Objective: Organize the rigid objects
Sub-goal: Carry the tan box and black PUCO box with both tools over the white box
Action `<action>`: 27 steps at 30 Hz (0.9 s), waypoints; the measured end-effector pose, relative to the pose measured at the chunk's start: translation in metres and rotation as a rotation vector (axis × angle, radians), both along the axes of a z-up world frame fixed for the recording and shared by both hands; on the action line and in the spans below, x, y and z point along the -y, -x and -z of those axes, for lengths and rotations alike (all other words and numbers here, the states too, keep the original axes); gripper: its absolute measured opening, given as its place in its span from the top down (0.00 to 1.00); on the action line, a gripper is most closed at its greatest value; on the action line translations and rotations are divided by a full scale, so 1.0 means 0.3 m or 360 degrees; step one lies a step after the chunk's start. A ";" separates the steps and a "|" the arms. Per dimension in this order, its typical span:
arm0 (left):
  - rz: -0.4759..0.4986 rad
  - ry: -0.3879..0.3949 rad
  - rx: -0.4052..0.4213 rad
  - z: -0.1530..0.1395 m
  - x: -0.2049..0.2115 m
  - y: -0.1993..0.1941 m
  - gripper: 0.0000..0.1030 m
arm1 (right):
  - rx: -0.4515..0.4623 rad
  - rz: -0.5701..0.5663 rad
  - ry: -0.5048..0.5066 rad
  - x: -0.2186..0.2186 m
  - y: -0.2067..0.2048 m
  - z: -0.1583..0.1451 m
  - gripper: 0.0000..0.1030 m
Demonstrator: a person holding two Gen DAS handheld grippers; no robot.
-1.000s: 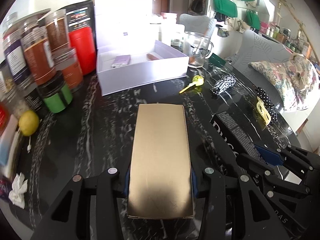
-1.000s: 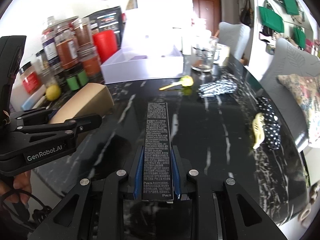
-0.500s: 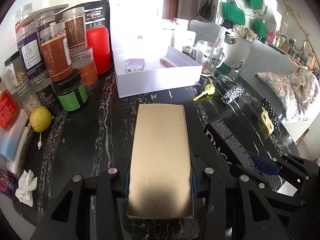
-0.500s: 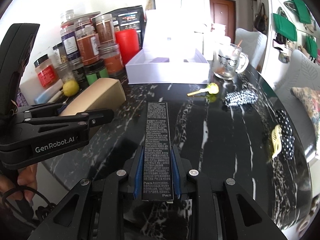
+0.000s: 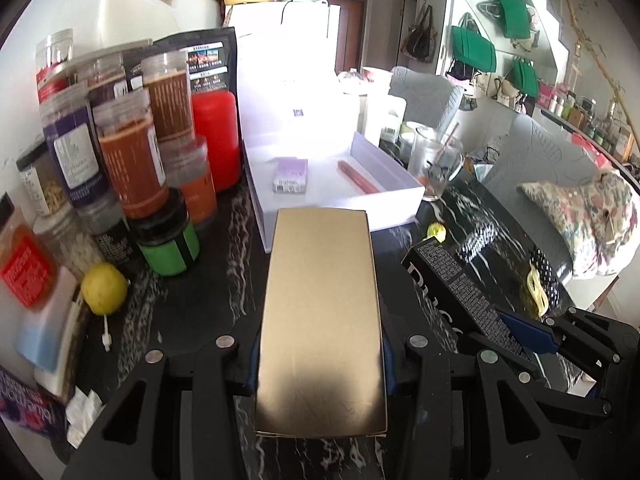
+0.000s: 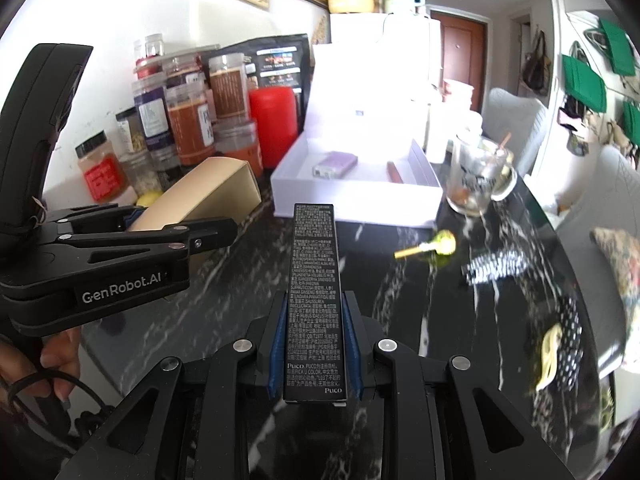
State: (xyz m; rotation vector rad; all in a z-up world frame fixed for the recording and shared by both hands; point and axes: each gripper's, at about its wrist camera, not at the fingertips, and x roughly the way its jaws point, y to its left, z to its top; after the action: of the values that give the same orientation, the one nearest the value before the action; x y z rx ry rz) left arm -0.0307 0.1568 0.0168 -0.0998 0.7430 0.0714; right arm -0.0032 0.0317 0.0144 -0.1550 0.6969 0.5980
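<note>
My left gripper (image 5: 320, 354) is shut on a flat gold box (image 5: 322, 312), held above the black marble table (image 5: 236, 272) and pointing at the open white box (image 5: 340, 196). That white box holds a small purple carton (image 5: 291, 175) and a reddish stick (image 5: 358, 177). My right gripper (image 6: 315, 344) is shut on a long black cosmetics box (image 6: 314, 292) with white print, also lifted and aimed at the white box (image 6: 360, 194). In the right wrist view the left gripper (image 6: 188, 236) with the gold box (image 6: 208, 190) is at the left.
Stacked jars (image 5: 132, 152), a red canister (image 5: 214, 144), a green-labelled jar (image 5: 170, 240) and a lemon (image 5: 104, 288) crowd the table's left side. A glass mug (image 5: 434, 164), a yellow-green lollipop (image 6: 436, 249), dotted hair ties (image 6: 494, 266) and a yellow hair clip (image 6: 550, 356) lie to the right.
Both grippers have risen and moved forward toward the white box, each keeping its box. The white box and jars now look nearer and lower in both views.
</note>
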 end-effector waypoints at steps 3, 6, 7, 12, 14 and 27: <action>0.0006 0.0005 0.0030 -0.031 -0.013 -0.021 0.58 | 0.0012 -0.0008 -0.0001 -0.015 -0.022 -0.028 0.75; 0.0008 0.0004 0.0051 -0.058 -0.023 -0.048 0.58 | 0.0026 -0.0012 -0.0002 -0.025 -0.045 -0.057 0.75; 0.0010 0.0004 0.0054 -0.064 -0.024 -0.054 0.58 | 0.0037 -0.0012 0.0001 -0.028 -0.053 -0.070 0.75; 0.0028 -0.0013 0.0080 -0.101 -0.026 -0.097 0.58 | 0.0077 -0.0024 -0.0001 -0.034 -0.088 -0.118 0.75; 0.0034 -0.0012 0.0091 -0.113 -0.028 -0.113 0.58 | 0.0094 -0.0027 0.0005 -0.036 -0.102 -0.132 0.76; 0.0032 -0.0023 0.0138 -0.156 -0.069 -0.247 0.58 | 0.0153 -0.0037 0.0028 -0.074 -0.249 -0.199 0.75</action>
State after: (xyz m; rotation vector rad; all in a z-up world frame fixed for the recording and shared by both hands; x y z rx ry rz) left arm 0.0435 0.1775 0.0635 -0.0810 0.6568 0.0527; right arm 0.0716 0.0540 0.0740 -0.2074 0.6083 0.6029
